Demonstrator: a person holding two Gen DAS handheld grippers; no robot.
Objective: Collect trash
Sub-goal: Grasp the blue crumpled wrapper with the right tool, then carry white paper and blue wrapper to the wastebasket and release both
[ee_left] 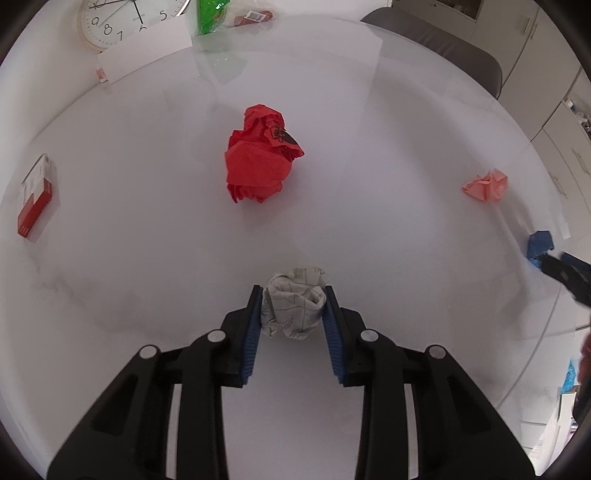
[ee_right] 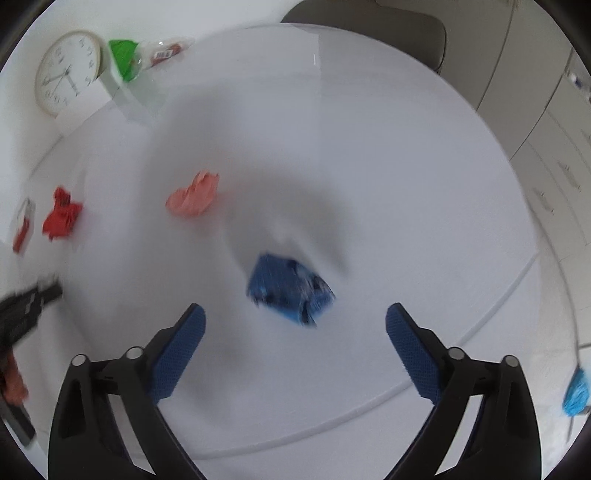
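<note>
Now two grippers work over scattered paper trash on a white round table (ee_left: 110,258).

Nearest, the left gripper (ee_left: 293,301) pinches a crumpled white printed paper ball (ee_left: 291,306) between its blue pads; the right gripper (ee_right: 295,317) is spread wide, holding nothing, a crumpled blue paper wad (ee_right: 290,290) just ahead of its tips; farther lie a crumpled red paper lump (ee_left: 260,155) and a crumpled pink paper scrap (ee_right: 192,197); a red-and-white carton (ee_left: 35,199) sits far left.

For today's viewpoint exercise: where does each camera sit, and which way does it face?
Left wrist: on the left gripper, looking along its fingers at a printed wad they pinch.
Right wrist: on the right gripper, open, facing a blue wad.
Shared: red wad, pink wad, clock; each shows the other gripper.
</note>
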